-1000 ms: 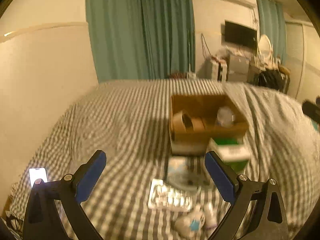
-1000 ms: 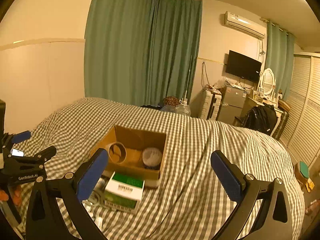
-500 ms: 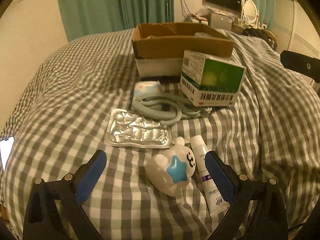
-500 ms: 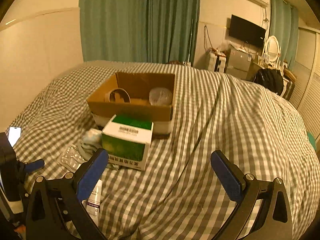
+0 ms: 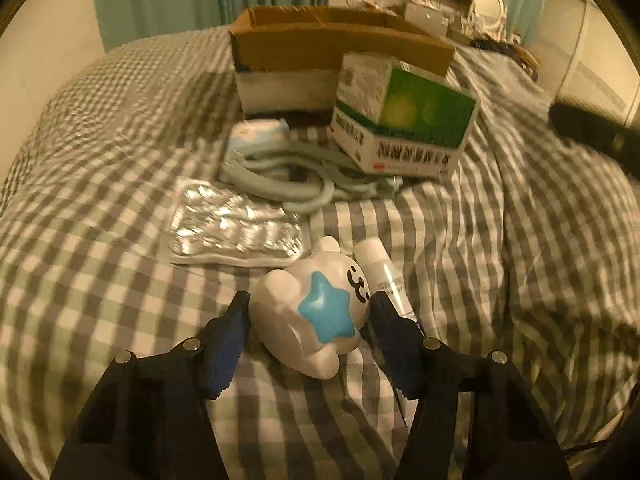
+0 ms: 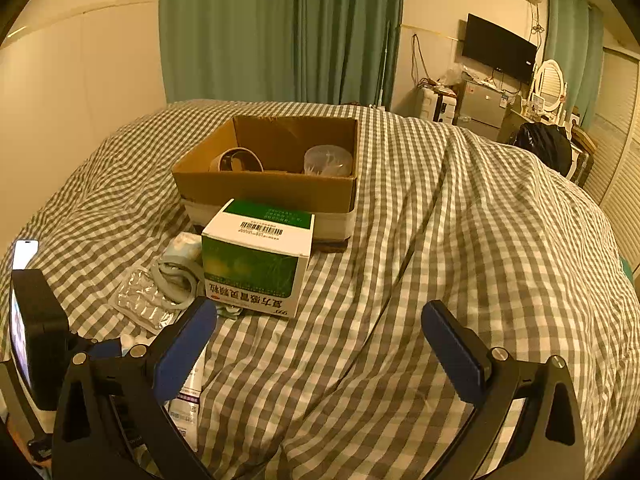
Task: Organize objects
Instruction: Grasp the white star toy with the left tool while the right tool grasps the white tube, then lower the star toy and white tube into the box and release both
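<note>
A white toy with a blue star (image 5: 312,316) lies on the checked bedspread. My left gripper (image 5: 310,320) has closed around it, one blue finger on each side touching it. Beside it lie a white tube (image 5: 384,276), a foil blister pack (image 5: 236,228), a coiled grey cable (image 5: 288,180) and a green and white medicine box (image 5: 404,124). Behind stands an open cardboard box (image 5: 320,48). My right gripper (image 6: 320,344) is open and empty, above the bedspread in front of the medicine box (image 6: 256,256).
The cardboard box (image 6: 272,188) holds a tape roll (image 6: 236,160) and a clear container (image 6: 328,160). A phone (image 6: 26,248) lies at the bed's left edge. The left gripper's body (image 6: 36,340) is at the lower left of the right wrist view.
My left gripper dropped down to the bed, moved onto the toy and closed its fingers around it. My right gripper lowered and came nearer to the medicine box.
</note>
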Demonstrator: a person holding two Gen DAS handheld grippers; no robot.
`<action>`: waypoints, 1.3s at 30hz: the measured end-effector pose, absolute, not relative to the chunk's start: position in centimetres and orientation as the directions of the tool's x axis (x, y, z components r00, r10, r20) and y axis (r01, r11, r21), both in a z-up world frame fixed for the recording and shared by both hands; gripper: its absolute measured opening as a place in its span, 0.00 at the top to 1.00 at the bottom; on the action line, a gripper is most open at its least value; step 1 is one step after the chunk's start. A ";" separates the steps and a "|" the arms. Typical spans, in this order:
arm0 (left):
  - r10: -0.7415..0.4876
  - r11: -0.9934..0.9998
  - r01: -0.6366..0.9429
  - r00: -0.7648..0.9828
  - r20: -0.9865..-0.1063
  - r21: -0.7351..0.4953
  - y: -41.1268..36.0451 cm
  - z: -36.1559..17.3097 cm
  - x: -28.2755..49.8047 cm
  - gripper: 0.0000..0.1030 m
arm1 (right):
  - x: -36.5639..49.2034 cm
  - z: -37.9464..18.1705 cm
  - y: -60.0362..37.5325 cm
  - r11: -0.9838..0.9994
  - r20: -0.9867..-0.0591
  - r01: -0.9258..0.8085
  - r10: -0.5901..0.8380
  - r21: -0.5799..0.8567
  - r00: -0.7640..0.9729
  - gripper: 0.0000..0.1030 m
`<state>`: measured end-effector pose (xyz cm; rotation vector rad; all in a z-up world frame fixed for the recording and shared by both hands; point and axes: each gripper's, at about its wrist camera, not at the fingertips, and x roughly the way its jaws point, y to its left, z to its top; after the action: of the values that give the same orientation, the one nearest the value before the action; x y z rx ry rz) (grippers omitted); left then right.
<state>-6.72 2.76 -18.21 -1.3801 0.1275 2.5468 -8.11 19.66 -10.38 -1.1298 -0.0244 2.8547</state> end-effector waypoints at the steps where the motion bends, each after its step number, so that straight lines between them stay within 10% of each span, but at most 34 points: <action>1: 0.174 -0.970 -0.240 -0.538 -0.825 -0.049 2.4 -17.5 -6.5 0.40 | -8.1 -10.5 19.5 -0.998 -0.685 -0.056 0.068 -0.040 -0.725 0.00; 22: 0.087 -0.994 -0.106 -0.655 -0.751 -0.023 -3.3 -13.4 -6.5 0.40 | -9.3 -18.0 10.3 -0.977 -0.836 0.198 -0.045 -0.077 -0.547 0.02; 28: 0.087 -0.994 -0.104 -0.648 -0.757 -0.025 -3.5 -13.7 -6.6 0.40 | -9.7 -20.0 8.8 -0.964 -0.880 0.261 -0.073 -0.059 -0.470 0.29; 32: 0.097 -0.993 -0.115 -0.649 -0.754 -0.029 -3.2 -13.5 -6.4 0.40 | -9.7 -21.7 8.5 -0.950 -0.914 0.311 -0.107 -0.021 -0.391 0.71; 39: 0.110 -0.991 -0.128 -0.667 -0.737 -0.032 -2.5 -12.2 -6.3 0.40 | -8.6 -19.2 10.6 -0.957 -0.880 0.288 -0.121 -0.018 -0.460 0.75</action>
<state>-6.32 -2.54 -12.25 -1.2160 0.0337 2.7542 -8.65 10.60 -19.21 -1.7231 -0.2806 2.8977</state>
